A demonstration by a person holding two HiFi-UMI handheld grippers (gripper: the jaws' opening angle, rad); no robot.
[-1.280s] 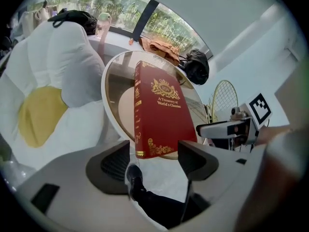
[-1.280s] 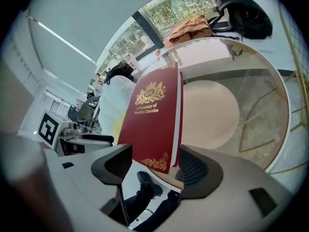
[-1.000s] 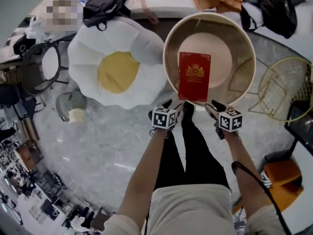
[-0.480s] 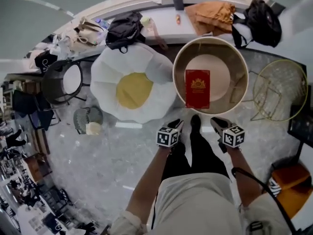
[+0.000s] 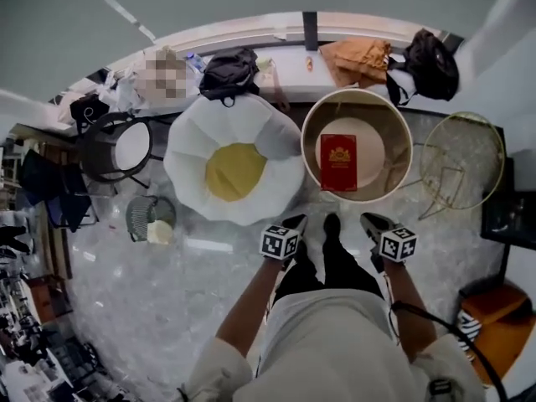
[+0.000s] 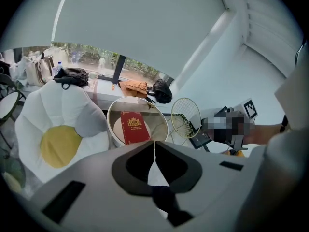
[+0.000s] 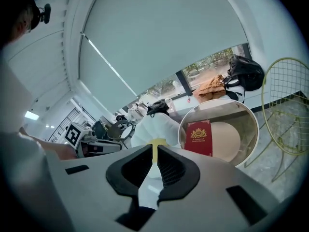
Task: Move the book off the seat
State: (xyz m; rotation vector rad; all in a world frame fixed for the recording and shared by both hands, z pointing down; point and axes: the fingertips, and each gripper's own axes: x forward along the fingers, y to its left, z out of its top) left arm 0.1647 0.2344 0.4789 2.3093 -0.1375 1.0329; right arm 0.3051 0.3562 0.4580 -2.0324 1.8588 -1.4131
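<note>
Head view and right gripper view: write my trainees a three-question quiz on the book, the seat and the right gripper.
1. True or false: the red book lies on the round seat.
2. In the head view, what stands left of the seat? A) a bicycle B) a white and yellow cushion chair C) a desk lamp
3. Fill in: the right gripper is ___ and holds nothing.
Key: 1 true; 2 B; 3 shut.
</note>
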